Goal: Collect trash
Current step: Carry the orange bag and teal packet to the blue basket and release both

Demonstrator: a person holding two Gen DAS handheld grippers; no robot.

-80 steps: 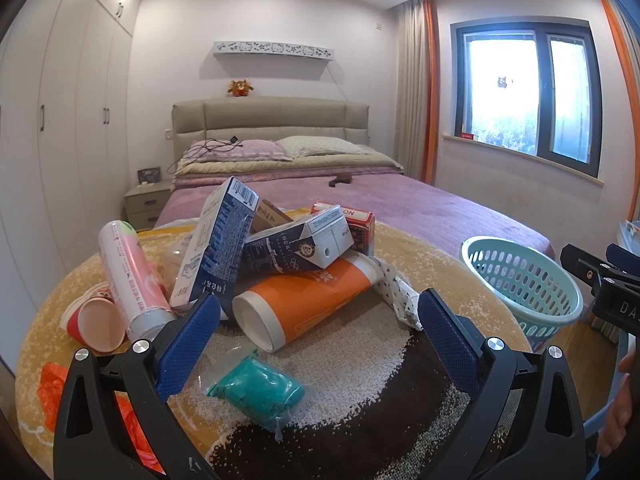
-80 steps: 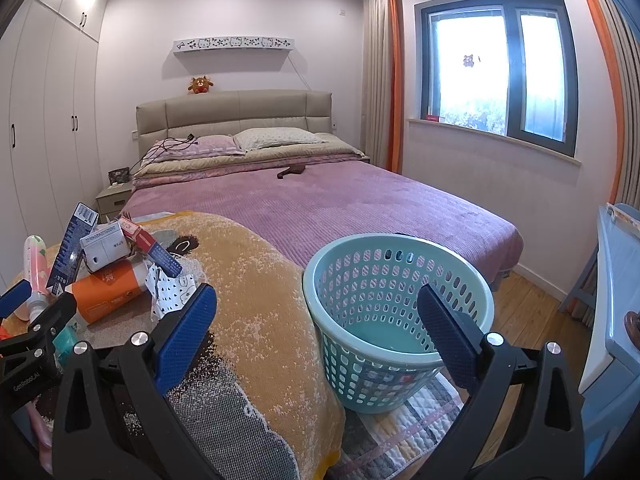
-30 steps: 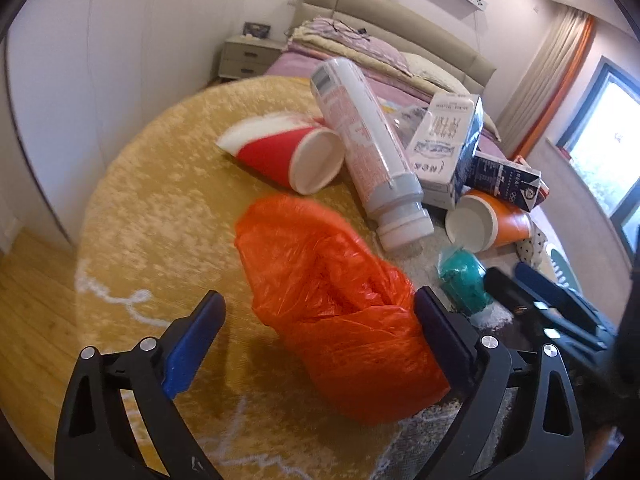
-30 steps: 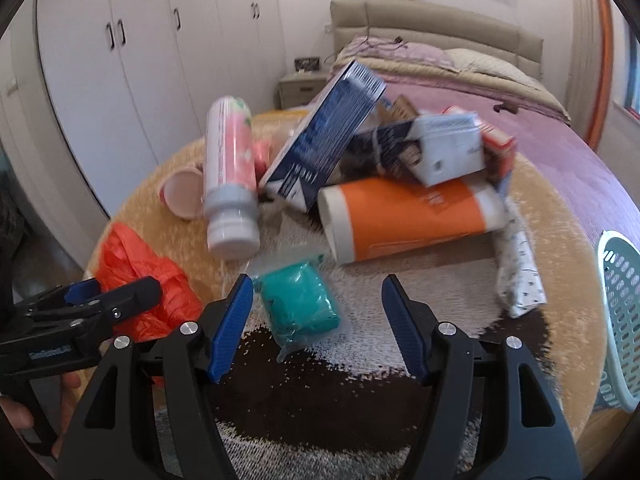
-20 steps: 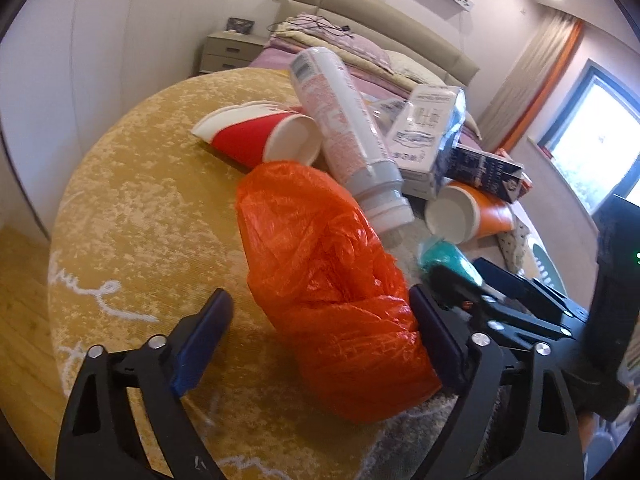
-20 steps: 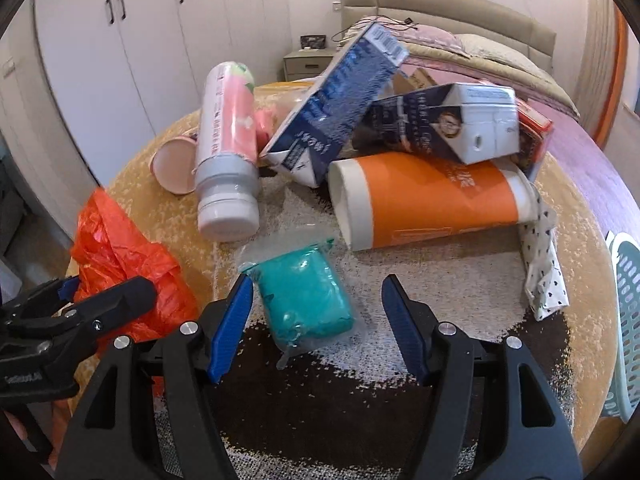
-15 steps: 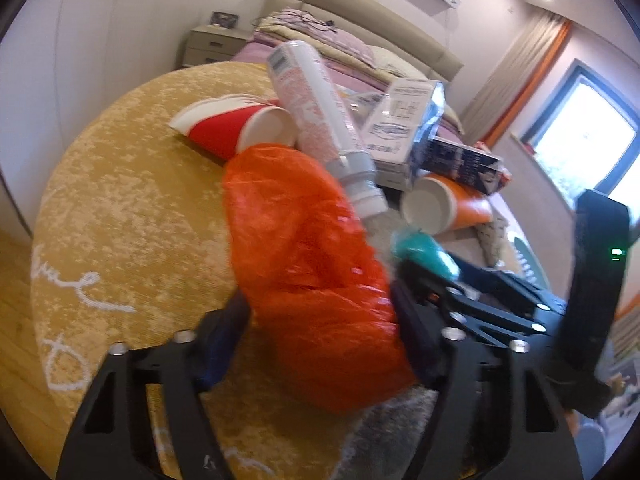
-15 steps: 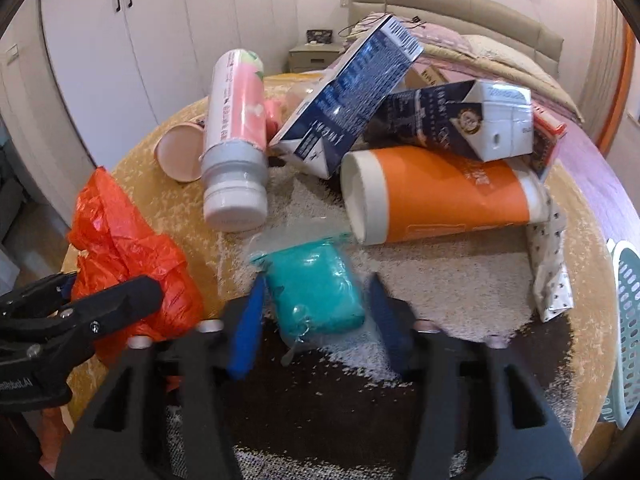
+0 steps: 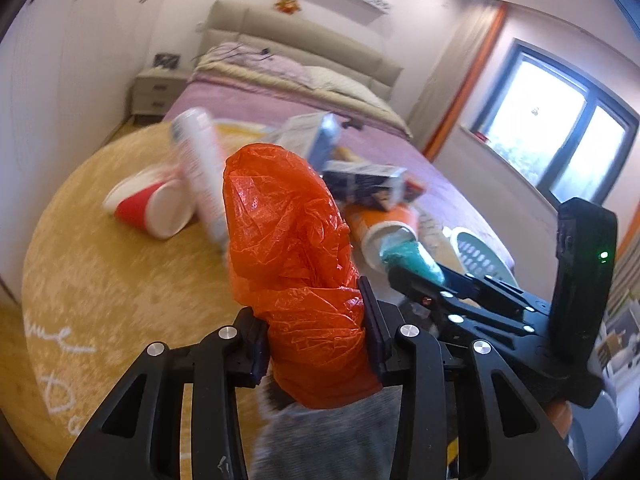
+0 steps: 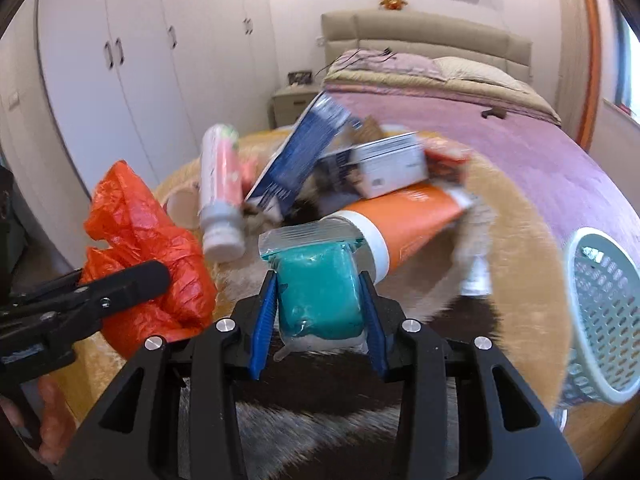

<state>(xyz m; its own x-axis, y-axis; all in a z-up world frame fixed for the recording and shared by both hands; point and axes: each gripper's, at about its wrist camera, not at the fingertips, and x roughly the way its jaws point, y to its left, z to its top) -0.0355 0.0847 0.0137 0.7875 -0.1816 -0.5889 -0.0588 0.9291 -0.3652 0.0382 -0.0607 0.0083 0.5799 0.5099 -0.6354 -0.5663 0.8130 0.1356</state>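
Observation:
My left gripper (image 9: pixel 316 332) is shut on a crumpled orange plastic bag (image 9: pixel 292 256) and holds it above the round rug. The bag also shows in the right wrist view (image 10: pixel 148 248) at the left. My right gripper (image 10: pixel 318 312) is shut on a teal packet in a clear pouch (image 10: pixel 316 292), lifted off the rug; it shows in the left wrist view too (image 9: pixel 412 260). Behind lie a pink-and-white bottle (image 10: pixel 218 184), a red paper cup (image 9: pixel 148 208), an orange tube (image 10: pixel 404 220) and blue-and-white cartons (image 10: pixel 304 160).
A pale green mesh basket (image 10: pixel 600 312) stands on the floor to the right of the rug (image 9: pixel 100 280). A bed with a pink cover (image 10: pixel 520 140) is behind the trash pile. White wardrobes (image 10: pixel 120 80) line the left wall.
Both grippers have closed: the left on the orange bag, the right on the teal packet. Both things have since risen off the rug.

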